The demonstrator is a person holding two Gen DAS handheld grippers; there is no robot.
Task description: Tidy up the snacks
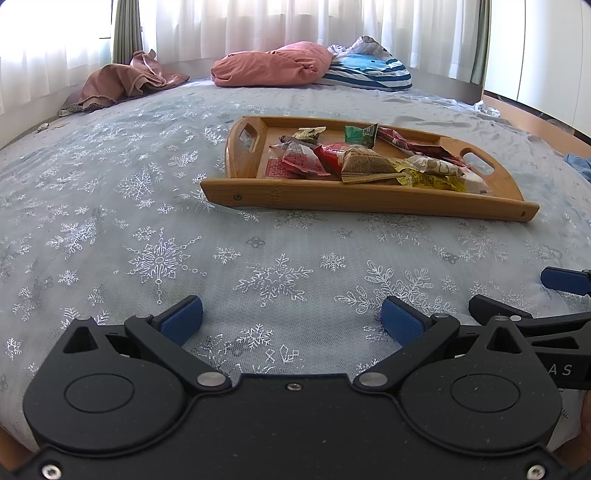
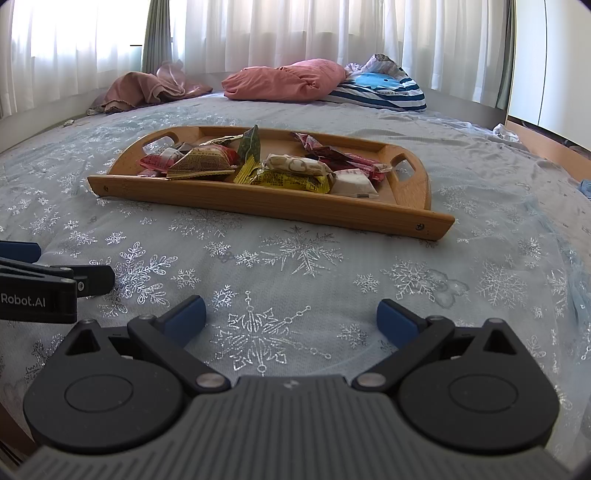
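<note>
A wooden tray [image 1: 332, 195] [image 2: 280, 206] with cut-out handles lies on the bed, holding several wrapped snacks: red packets [image 1: 306, 160] [image 2: 155, 162], a brown patterned packet [image 1: 365, 166] [image 2: 199, 164], a green packet [image 1: 360, 133] [image 2: 249, 144], yellow packets [image 1: 428, 181] [image 2: 284, 181] and a white one [image 2: 352, 184]. My left gripper [image 1: 291, 321] hovers low over the bedspread, short of the tray, open and empty. My right gripper [image 2: 290, 319] is beside it, also open and empty, with the tray ahead.
The bed has a pale blue snowflake cover [image 1: 184, 240] [image 2: 332, 277]. A pink pillow [image 1: 273, 66] [image 2: 284, 83], a blue striped cushion [image 1: 369, 70] [image 2: 384, 88] and a crumpled pink cloth [image 1: 125, 83] [image 2: 147, 88] lie at the far end, before white curtains [image 1: 295, 26].
</note>
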